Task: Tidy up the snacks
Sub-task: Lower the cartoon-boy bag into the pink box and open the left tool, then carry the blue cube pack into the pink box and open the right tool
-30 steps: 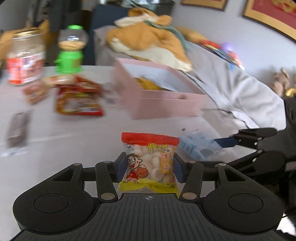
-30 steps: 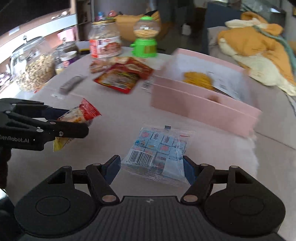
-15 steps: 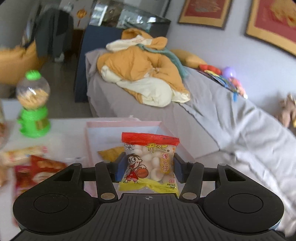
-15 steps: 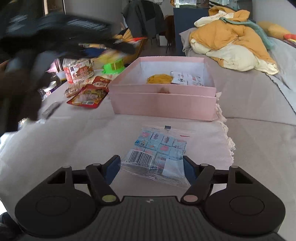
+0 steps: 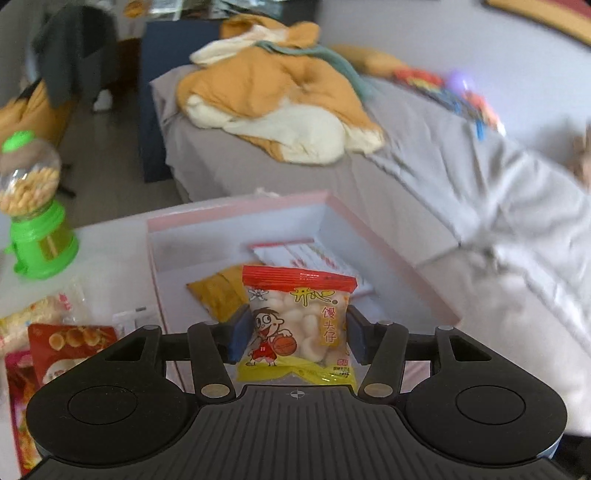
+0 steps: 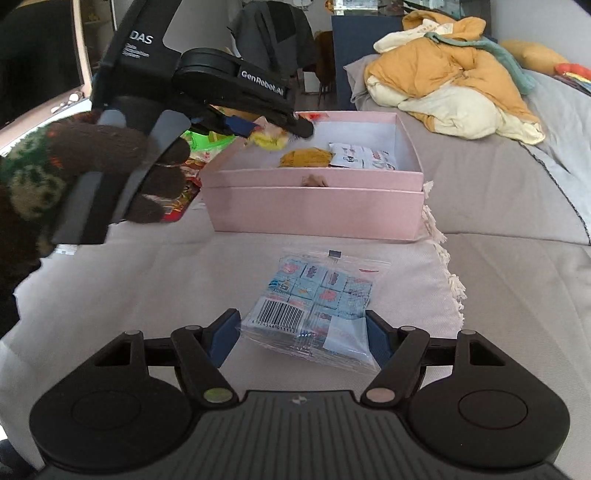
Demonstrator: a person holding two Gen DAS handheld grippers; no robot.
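One pink box (image 5: 369, 236), two packets inside

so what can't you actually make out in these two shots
- Left wrist view: the red snack bag in the left gripper covers part of the pink box floor.
- Right wrist view: the left gripper hides its bag; whether the right gripper pinches the blue packet is unclear.

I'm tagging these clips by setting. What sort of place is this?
Probably a lived-in bedroom: a grey-sheeted bed with a crumpled orange and cream quilt, and a dark jacket hung on a chair.
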